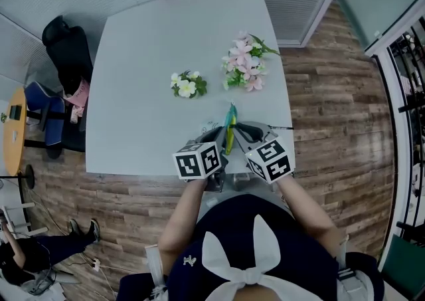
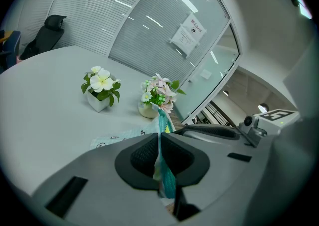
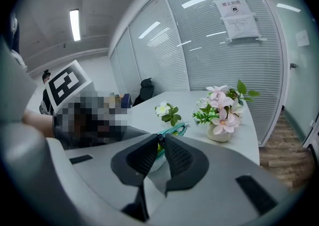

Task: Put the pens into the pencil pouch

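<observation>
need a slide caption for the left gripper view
Left gripper shut on the edge of the teal pencil pouch; white-flower pot and pink-flower pot on the table beyond.

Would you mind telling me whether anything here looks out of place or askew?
Nothing is spilled or damaged. Only the pouch looks askew: it stands on edge, pinched between the left gripper and the right gripper. Both flower pots stand upright.

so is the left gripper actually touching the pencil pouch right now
Touching. The left gripper view shows the left gripper with its jaws closed together on the pencil pouch. The teal fabric is pinched between the pads and sticks up above them.
</observation>
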### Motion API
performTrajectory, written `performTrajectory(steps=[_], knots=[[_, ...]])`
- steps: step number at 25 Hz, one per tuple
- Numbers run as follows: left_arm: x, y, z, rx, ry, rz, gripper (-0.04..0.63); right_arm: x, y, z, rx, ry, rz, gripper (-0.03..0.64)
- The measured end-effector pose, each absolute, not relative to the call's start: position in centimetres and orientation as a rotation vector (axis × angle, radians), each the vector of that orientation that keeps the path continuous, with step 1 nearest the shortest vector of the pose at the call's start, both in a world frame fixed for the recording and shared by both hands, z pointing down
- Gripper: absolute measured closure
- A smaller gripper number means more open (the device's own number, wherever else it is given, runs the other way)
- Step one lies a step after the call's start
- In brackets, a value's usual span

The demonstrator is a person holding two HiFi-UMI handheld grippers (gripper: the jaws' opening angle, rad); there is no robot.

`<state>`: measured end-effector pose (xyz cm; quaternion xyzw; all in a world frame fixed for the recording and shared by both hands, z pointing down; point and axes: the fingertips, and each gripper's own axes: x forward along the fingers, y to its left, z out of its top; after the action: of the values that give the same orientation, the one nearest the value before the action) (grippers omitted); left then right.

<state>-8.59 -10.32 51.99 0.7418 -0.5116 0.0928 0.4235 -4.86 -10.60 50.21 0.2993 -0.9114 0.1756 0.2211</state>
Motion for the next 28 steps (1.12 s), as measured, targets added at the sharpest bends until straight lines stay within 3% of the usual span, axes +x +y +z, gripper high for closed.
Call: performTrajectory(steps=[28], knots=[[-8.9, -10.4, 52.0, 1.851, -1.279, 0.223, 0.557, -0.7, -12.2, 49.7, 0.943, -2.508, 0.492, 0.531]])
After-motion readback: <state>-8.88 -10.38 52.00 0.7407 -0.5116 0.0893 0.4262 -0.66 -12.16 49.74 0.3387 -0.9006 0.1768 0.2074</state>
